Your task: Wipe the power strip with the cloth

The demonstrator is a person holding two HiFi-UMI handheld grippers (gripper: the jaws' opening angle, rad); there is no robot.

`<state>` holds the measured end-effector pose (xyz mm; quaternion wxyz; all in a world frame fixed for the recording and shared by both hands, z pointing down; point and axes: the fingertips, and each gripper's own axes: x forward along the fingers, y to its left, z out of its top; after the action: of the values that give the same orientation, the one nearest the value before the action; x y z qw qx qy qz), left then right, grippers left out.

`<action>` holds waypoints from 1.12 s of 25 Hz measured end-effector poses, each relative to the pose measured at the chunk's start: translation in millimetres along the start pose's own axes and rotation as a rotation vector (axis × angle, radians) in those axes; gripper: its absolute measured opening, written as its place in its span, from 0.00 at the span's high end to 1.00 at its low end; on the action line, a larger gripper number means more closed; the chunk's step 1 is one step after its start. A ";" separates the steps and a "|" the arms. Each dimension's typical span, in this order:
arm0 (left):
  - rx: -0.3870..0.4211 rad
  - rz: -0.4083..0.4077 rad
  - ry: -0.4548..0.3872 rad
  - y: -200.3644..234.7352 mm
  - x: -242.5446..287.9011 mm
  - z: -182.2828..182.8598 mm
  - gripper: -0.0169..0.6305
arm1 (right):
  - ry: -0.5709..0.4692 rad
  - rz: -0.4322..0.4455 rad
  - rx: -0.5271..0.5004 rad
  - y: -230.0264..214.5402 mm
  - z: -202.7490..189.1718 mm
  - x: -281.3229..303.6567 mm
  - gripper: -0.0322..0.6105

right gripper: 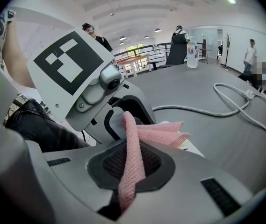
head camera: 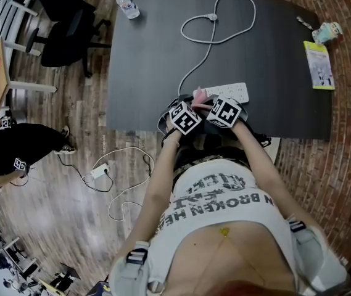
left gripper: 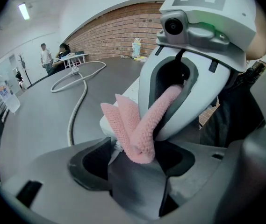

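Head view: both tools are at the near edge of the dark table (head camera: 163, 54), just below frame centre, cubes side by side.

Cloth (right gripper: 132, 148): pink, knitted, thin. It hangs between the two tools. A loose flap fans toward the far side and lies over the near end of the power strip (head camera: 227, 92).

Left gripper (left gripper: 140, 160): jaws closed on one folded end of the cloth, which bunches where it goes in.

Right gripper (right gripper: 128, 190): jaws also closed on the cloth. The strip of fabric runs down through its pads and out the back.

Power strip: white, flat on the table at frame centre, just beyond the tool tips. Its cord (head camera: 209, 39) loops off to the upper middle of the frame. A water bottle (head camera: 128, 4) stands well apart at the upper left.

Handling, as a judgement:
- The cloth is soft and limp and has no stiffness of its own. It needs bunching into a pad, or it will just drag.
- One tool holding it near the fold should be enough.
- The power strip looks light and rigid with a smooth plastic shell, so it is likely to slide under a wipe.
- The free tool could pin it at one end, away from the sockets and the cord exit.
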<state>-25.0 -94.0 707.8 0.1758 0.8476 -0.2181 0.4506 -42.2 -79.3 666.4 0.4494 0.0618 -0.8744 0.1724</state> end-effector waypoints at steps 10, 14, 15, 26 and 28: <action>0.000 -0.001 0.000 0.7 -0.2 0.1 0.55 | 0.008 -0.009 0.008 -7.6 -7.5 -7.6 0.92; 0.000 0.001 0.001 0.5 0.7 -0.2 0.55 | 0.002 -0.021 0.040 -17.6 -18.0 -16.9 0.92; 0.001 0.002 0.001 0.6 0.8 -0.3 0.55 | 0.003 -0.025 0.044 -20.0 -20.6 -19.1 0.93; 0.001 -0.012 -0.004 -2.8 -1.6 2.6 0.55 | 0.030 -0.048 0.082 -38.9 -42.7 -39.4 0.93; -0.001 -0.012 -0.003 -3.6 -1.7 2.4 0.55 | 0.041 -0.055 0.089 -43.2 -49.3 -44.9 0.93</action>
<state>-22.3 -91.9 704.7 0.1787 0.8495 -0.2134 0.4481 33.3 -104.1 667.3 0.4687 0.1020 -0.8543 0.2002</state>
